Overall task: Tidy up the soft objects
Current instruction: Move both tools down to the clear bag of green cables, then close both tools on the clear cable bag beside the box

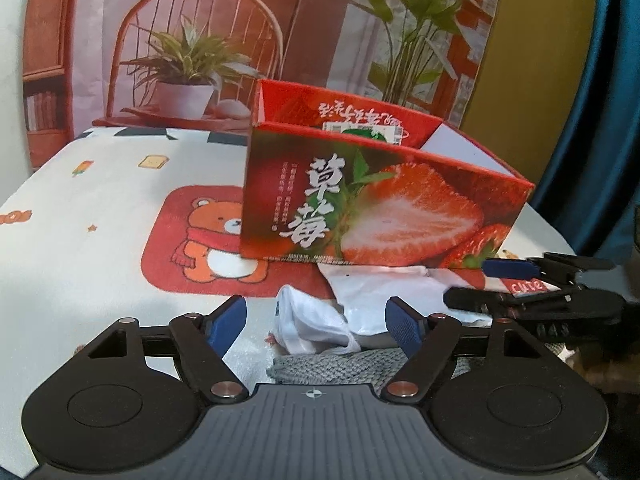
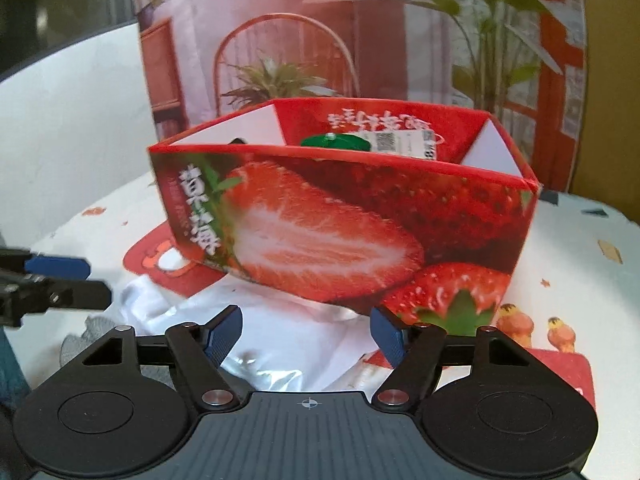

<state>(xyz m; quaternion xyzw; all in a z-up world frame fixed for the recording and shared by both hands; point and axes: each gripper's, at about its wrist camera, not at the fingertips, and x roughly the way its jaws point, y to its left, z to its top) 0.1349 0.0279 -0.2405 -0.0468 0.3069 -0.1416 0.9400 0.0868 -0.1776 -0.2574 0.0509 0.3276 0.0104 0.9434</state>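
A red strawberry box (image 1: 380,200) stands open-topped on a worktop (image 1: 100,248) covered with a bear-print cloth. Just in front of the box lies a heap of soft things: a white cloth (image 1: 316,328), a shiny white bag (image 2: 280,344) and a grey knitted piece (image 1: 340,366). The left gripper (image 1: 316,324) and right gripper (image 2: 306,334) are both open above the heap, nothing pressed between their blue pads
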